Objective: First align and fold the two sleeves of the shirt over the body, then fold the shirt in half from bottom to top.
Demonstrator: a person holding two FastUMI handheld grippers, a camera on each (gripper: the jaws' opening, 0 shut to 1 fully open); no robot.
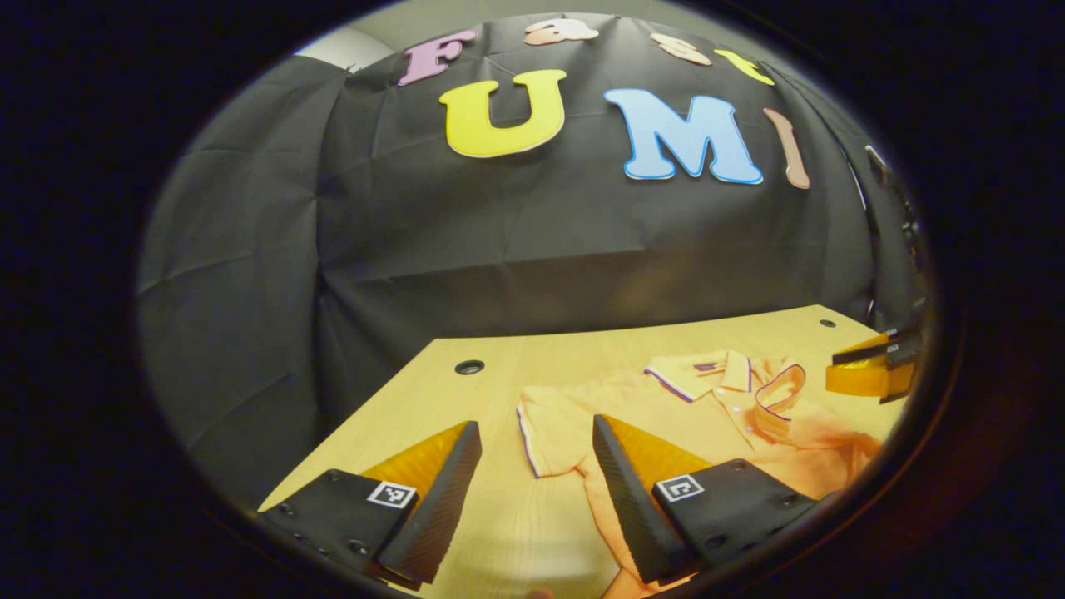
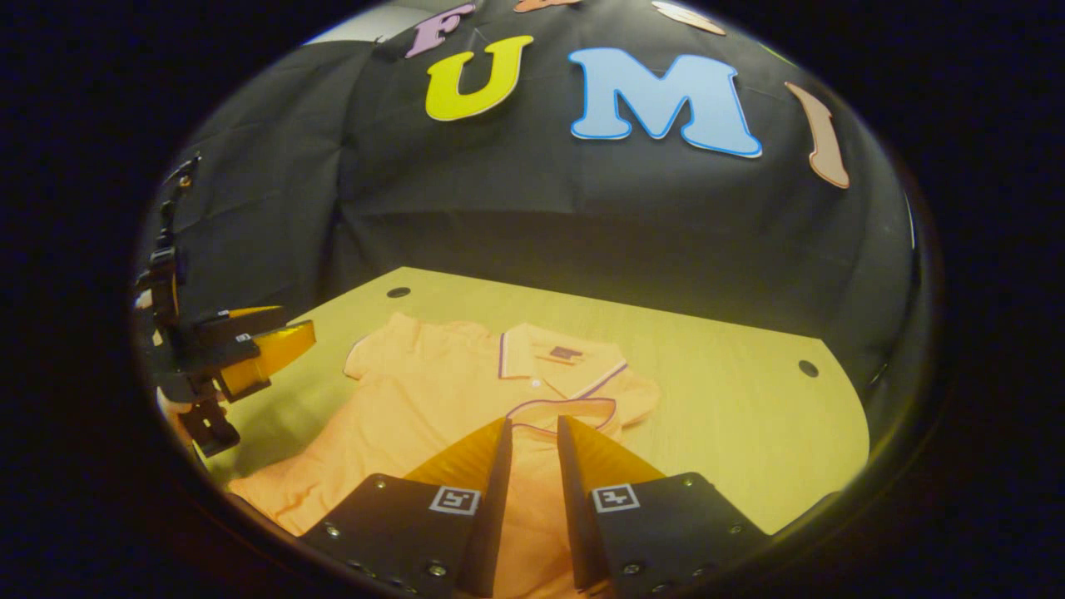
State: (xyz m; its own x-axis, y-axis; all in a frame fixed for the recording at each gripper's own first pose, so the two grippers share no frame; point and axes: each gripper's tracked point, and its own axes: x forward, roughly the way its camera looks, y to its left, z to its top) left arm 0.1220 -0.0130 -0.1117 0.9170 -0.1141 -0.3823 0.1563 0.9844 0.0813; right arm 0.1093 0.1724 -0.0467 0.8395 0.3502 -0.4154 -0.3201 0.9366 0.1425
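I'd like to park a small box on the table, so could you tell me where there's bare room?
Bare table lies right of the shirt, out to the hole by the far corner. Another free strip runs behind the collar to the wall. In the left gripper view, wood is open left of the sleeve, near the other hole. The shirt itself is crowded.

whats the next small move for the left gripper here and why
Probably lower the left gripper onto the outer edge of the flat sleeve and close. Its jaws hang open above the table, and that sleeve lies spread out, while the other sleeve looks already folded over the shirt.
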